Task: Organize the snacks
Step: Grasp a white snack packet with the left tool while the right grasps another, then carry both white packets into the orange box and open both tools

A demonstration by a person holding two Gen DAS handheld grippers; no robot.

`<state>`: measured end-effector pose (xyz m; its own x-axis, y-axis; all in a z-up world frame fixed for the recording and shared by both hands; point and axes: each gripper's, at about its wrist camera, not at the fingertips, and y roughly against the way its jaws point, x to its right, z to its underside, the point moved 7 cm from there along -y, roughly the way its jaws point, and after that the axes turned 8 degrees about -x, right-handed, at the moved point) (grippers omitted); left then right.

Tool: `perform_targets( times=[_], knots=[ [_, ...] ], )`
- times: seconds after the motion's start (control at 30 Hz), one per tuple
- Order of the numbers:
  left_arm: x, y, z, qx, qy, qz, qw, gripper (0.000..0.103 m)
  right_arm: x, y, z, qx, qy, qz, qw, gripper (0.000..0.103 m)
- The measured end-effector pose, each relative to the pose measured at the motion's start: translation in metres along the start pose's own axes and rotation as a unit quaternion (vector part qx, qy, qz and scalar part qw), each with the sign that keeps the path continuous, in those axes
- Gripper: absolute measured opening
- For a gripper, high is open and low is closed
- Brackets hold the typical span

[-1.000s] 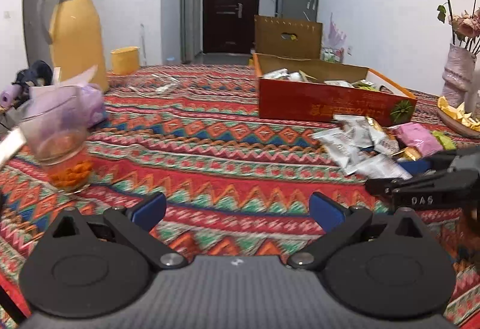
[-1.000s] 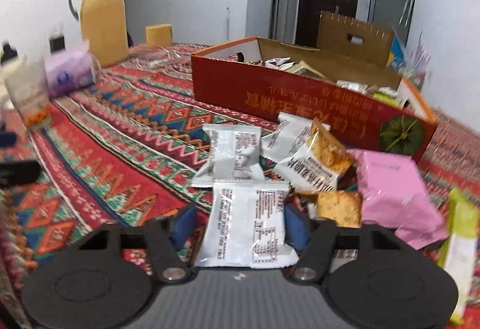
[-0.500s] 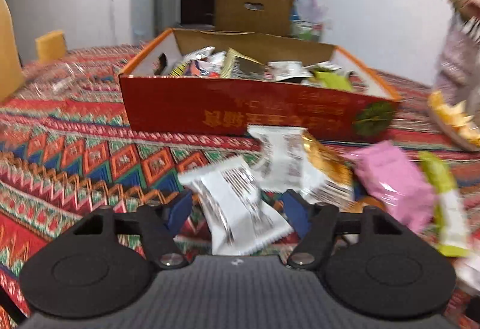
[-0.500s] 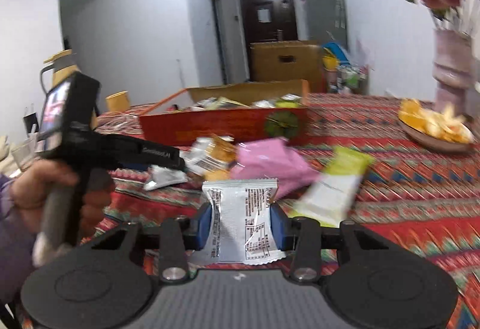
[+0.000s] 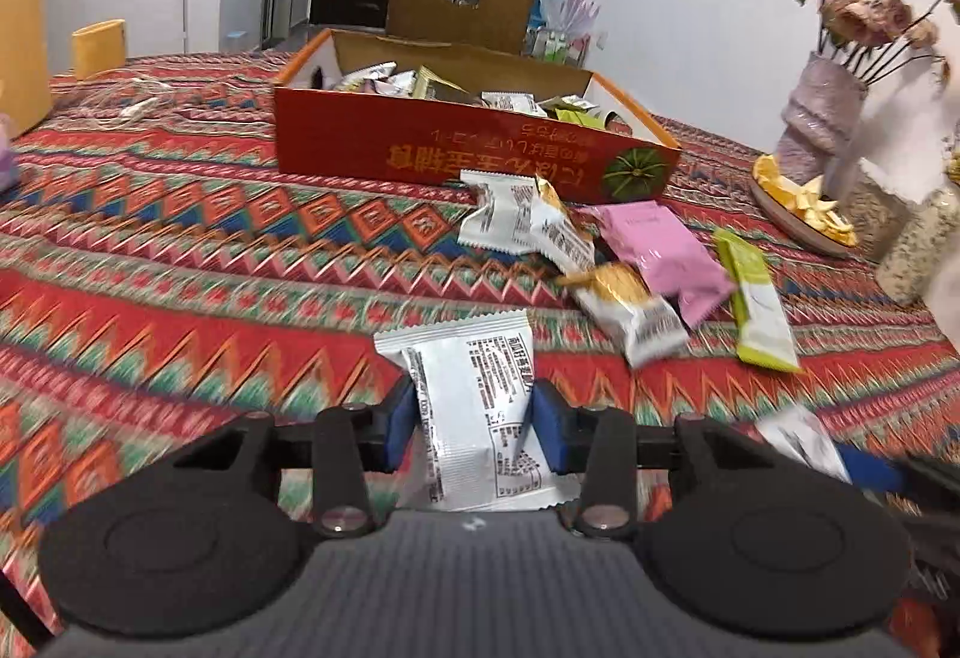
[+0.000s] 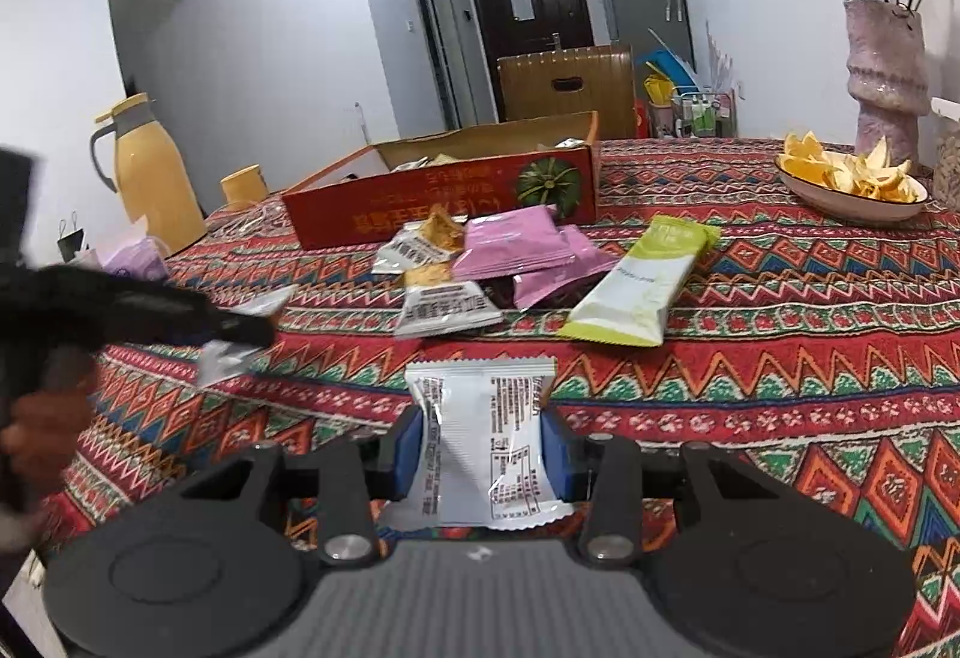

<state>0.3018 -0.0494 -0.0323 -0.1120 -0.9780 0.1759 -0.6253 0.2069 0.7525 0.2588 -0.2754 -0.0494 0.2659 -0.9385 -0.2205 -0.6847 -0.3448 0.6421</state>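
Left gripper: blue pads pinching a white snack packet by its two long edges, the jaws having just been closing onto it; packet held upright-tilted above the patterned tablecloth, printed face toward the camera. Right gripper: blue pads clamped on a second white packet of the same kind, likewise gripped at its sides, creased down the middle. In the right wrist view the left gripper appears at the left edge as a blurred black tool, a hand around its handle and a pale wrapper at its tip. Red cardboard box: open-topped, orange-rimmed, standing further back on the cloth, several wrappers inside; its front wall bears gold lettering and a green pumpkin picture. Loose snacks lying just in front of the box: two white-and-gold cracker packets, one partly over the other; pink pouches, overlapping; a long lime-green bar wrapper lying apart to the right of the pink ones; one more white packet close to the box's front wall. Other items: yellow thermos jug and a small yellow cup at the far left of the table; shallow dish of orange peel at the right; pale pink vase with dried roses behind the dish; brown cardboard flap with a handle slot beyond the box; dark door in the back wall.
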Motion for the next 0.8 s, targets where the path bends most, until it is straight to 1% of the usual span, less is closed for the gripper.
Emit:
perform_targets(
  times=[0.1,0.13,0.23,0.3,0.4,0.47,0.5,0.6,0.7,0.8],
  knots=[
    [-0.005,0.017,0.008,0.016,-0.02,-0.031,0.9992,0.042,-0.009,-0.006,0.002,-0.011,0.008,-0.001,1.0,0.04],
    [-0.006,0.021,0.006,0.021,-0.021,-0.03,0.9991,0.042,-0.012,-0.008,0.001,-0.012,0.011,-0.001,1.0,0.04],
    [-0.011,0.029,-0.001,0.022,-0.011,0.002,0.9997,0.042,-0.021,-0.01,-0.004,-0.006,0.016,-0.005,1.0,0.04],
    [-0.009,0.034,-0.008,0.031,-0.015,0.016,0.9993,0.042,-0.026,-0.009,-0.006,-0.002,0.017,-0.005,1.0,0.04],
    [-0.006,0.036,-0.021,0.048,-0.031,0.025,0.9981,0.042,-0.028,-0.011,-0.01,-0.004,0.02,0.003,1.0,0.04],
    [-0.006,0.037,-0.035,0.06,-0.038,0.028,0.9971,0.042,-0.027,-0.009,-0.018,-0.002,0.023,0.003,1.0,0.04],
    [-0.007,0.038,-0.041,0.065,-0.041,0.029,0.9966,0.042,-0.026,-0.007,-0.025,0.002,0.023,0.001,1.0,0.04],
    [-0.011,0.036,-0.076,0.084,-0.056,0.033,0.9943,0.042,-0.021,-0.001,-0.056,0.024,0.035,-0.007,0.999,0.04],
    [-0.019,0.03,-0.119,0.105,-0.063,0.027,0.9921,0.042,-0.016,-0.005,-0.104,0.051,0.064,0.006,0.997,0.04],
    [-0.025,0.01,-0.161,0.11,-0.067,0.014,0.9916,0.042,-0.01,-0.028,-0.155,0.061,0.084,0.012,0.995,0.04]
  ],
)
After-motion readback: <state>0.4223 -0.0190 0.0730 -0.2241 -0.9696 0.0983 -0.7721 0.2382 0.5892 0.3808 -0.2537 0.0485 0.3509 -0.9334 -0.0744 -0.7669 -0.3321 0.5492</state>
